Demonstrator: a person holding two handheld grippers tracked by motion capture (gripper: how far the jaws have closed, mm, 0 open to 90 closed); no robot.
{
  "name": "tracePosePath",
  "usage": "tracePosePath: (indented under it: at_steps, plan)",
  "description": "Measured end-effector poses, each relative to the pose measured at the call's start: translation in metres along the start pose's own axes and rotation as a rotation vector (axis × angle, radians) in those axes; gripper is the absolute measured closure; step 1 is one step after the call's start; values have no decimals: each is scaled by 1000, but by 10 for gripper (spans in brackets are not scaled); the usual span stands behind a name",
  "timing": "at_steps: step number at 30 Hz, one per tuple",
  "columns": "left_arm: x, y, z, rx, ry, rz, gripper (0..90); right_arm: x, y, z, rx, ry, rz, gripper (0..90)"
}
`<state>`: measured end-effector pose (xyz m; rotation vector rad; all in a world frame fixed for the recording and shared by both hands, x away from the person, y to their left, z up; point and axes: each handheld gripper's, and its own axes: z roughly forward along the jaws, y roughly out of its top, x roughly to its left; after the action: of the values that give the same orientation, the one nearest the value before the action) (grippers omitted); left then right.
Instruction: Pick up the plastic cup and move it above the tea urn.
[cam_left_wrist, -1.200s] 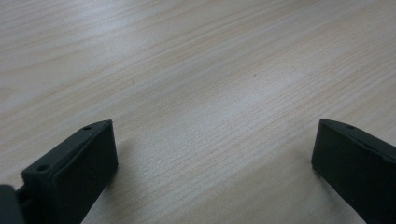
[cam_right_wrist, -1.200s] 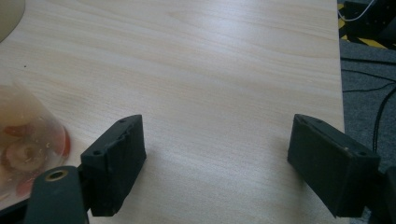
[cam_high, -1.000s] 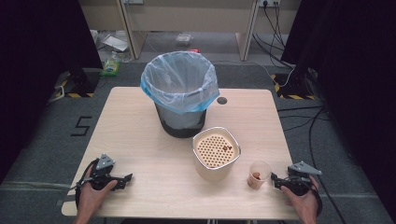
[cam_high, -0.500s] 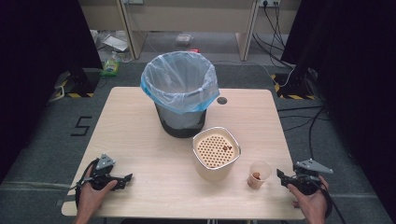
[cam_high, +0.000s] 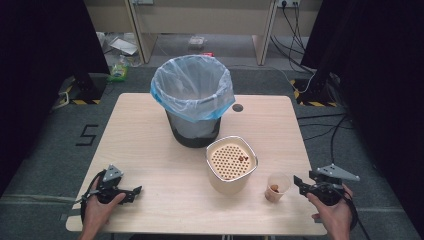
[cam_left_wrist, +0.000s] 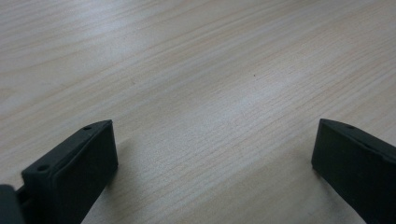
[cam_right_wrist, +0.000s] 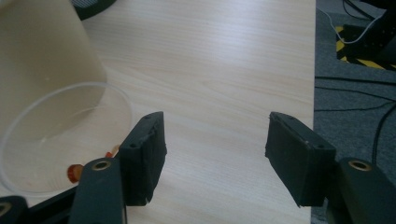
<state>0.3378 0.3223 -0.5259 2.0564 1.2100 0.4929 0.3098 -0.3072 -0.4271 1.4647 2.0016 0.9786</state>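
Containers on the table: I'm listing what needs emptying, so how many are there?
3. The bin with the blue liner stands at the far middle, the cream strainer tub just in front of it, and the small clear cup to that tub's right, near the right gripper.

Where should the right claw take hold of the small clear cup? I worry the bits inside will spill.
Judging by its pose, grip the small clear cup across its side wall below the rim, coming level from the right. It stands upright with an open top, the right claw is open beside it, and the cream strainer container crowds its left.
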Motion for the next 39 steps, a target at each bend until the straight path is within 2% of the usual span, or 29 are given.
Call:
tracePosePath:
  at_steps: [8,14,19,24,30,31,34,35,38,39]
  plan:
    - [0,0,0,0,1,0,0,9,8,-5,-19,34,-18,439]
    - [0,0,0,0,1,0,0,17,11,-1,-12,73,-35,473]
    - [0,0,0,0,1,0,0,24,11,10,30,112,-62,546]
    - [0,0,0,0,1,0,0,25,12,17,45,125,-61,573]
    - [0,0,0,-2,1,-2,0,26,8,32,99,144,-73,630]
    - [0,0,0,0,1,0,0,25,6,36,118,150,-73,660]
    - [0,0,0,-1,1,-1,0,24,4,40,116,147,-59,691]
    - [0,0,0,-1,1,-1,0,23,2,42,114,160,-65,740]
    - [0,0,0,-1,1,-1,0,24,2,42,113,170,-74,780]
    - [0,0,0,0,1,0,0,25,4,39,87,179,-85,831]
